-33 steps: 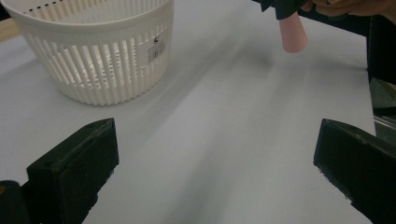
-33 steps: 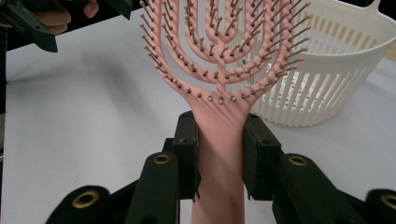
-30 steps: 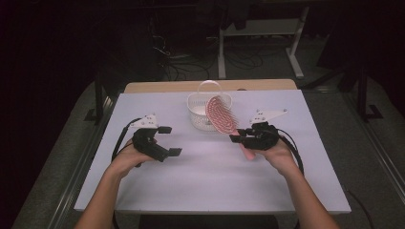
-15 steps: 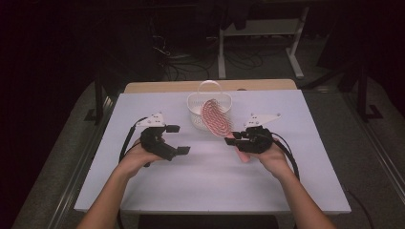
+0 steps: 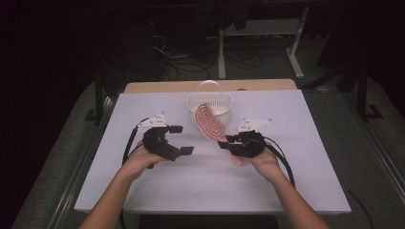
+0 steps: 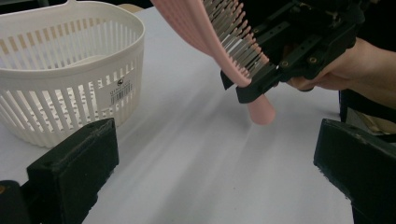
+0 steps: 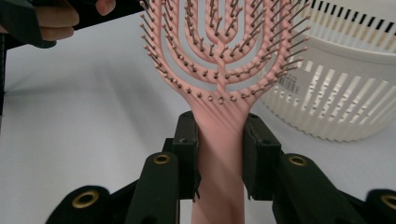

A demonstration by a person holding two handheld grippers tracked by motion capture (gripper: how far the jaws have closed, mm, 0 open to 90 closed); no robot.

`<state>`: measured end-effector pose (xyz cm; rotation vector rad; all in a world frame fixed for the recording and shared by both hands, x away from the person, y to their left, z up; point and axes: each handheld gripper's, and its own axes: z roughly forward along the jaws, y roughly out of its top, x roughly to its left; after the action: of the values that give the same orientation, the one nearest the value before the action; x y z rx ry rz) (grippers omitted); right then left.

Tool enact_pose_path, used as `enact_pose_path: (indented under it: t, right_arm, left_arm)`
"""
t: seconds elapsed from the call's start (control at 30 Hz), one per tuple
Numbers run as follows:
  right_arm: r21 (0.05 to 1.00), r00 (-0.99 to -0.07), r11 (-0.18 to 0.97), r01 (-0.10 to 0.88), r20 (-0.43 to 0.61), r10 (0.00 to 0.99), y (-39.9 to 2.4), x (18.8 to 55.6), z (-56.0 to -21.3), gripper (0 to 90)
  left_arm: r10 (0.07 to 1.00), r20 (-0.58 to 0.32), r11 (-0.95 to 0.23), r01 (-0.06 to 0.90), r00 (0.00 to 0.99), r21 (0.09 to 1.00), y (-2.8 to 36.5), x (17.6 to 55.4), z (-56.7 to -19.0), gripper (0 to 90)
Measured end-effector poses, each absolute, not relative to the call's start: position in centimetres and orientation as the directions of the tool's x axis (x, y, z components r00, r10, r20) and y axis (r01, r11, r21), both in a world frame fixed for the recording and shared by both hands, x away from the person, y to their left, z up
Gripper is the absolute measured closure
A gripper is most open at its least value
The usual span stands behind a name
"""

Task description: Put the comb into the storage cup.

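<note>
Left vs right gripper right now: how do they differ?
The right gripper is shut on the pink hairbrush handle; the left gripper stands open with nothing between its jaws. The right sits closer to the white basket than the left. Both are black, hand-held, over the white table.

A dim lab — white-topped bench (image 5: 210,191), floor cables (image 5: 167,52), bare metal stand (image 5: 260,33) behind.
</note>
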<state>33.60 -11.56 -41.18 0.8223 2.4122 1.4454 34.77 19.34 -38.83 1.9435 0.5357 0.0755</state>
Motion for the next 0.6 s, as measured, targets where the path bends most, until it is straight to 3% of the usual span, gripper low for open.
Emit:
enact_pose_path:
  t: [0.6]
  right_arm:
    - [0.863, -0.846, 0.379, 0.333, 0.097, 0.524, -9.3, 33.1, -41.8, 68.8]
  left_arm:
    - [0.424, -0.214, -0.284, 0.354, 0.880, 0.891, 18.9, 34.6, -38.5, 0.2]
